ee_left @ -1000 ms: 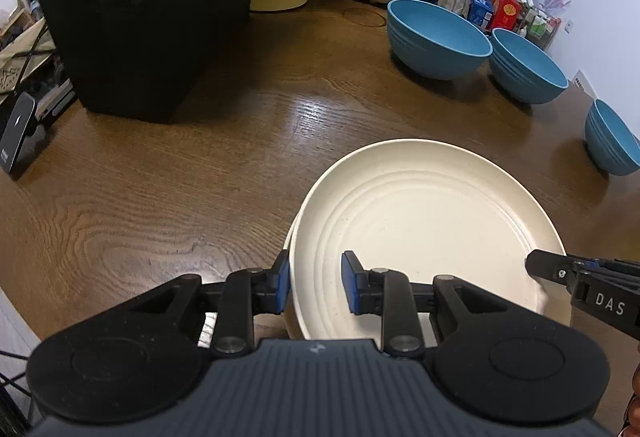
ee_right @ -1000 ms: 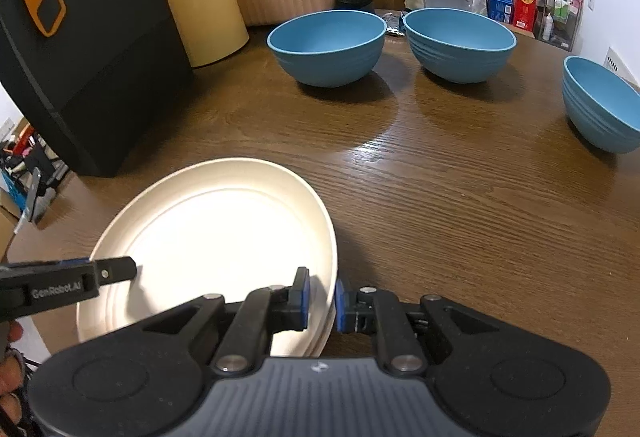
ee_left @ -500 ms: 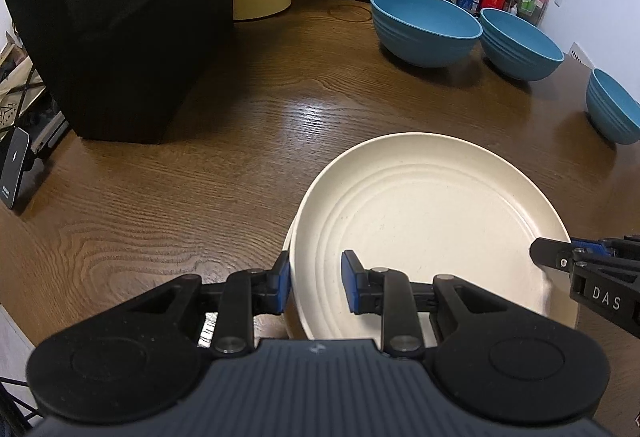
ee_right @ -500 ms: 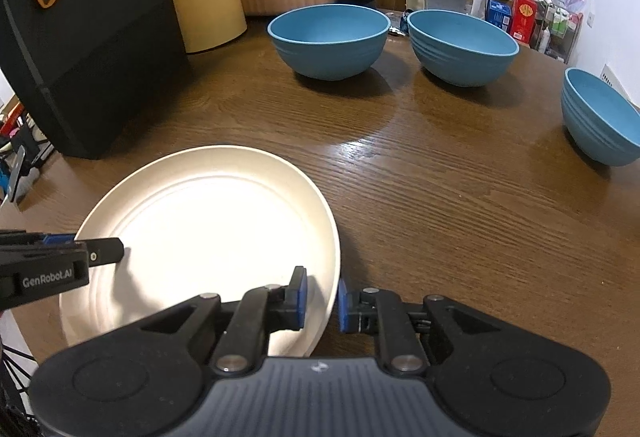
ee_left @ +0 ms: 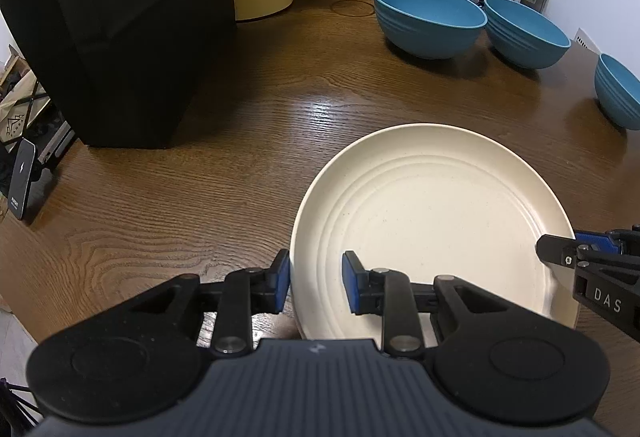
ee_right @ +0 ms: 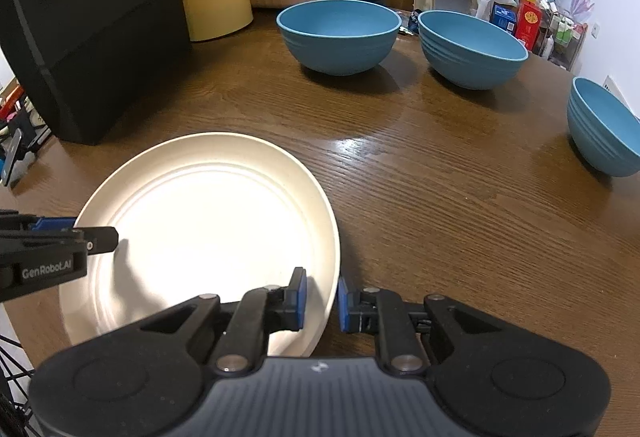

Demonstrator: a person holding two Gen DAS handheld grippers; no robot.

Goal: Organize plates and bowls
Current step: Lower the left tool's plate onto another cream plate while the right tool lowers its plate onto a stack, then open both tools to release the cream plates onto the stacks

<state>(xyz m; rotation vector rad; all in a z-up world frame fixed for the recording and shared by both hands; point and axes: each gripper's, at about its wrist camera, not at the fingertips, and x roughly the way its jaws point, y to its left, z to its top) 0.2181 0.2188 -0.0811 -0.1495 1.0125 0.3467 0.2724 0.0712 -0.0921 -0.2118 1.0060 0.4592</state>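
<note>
Now you are gripping cream plate [ee_left: 432, 221] from both sides. Left hand-held gripper [ee_left: 314, 282] clamping plate rim at 9 o'clock, one pad outside, one inside. Right hand-held gripper [ee_right: 320, 299] pinching opposite rim at 3 o'clock. Plate sitting at near edge of wooden desk [ee_right: 440, 205]. Three blue bowls [ee_right: 339, 35] standing well apart from plate, toward 12 to 2 o'clock. Black bag [ee_left: 116, 17] standing at 10 o'clock.

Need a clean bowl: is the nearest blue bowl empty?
Empty as far as visible: the nearest blue bowl shows only bare blue inside; its bottom is hidden.
</note>
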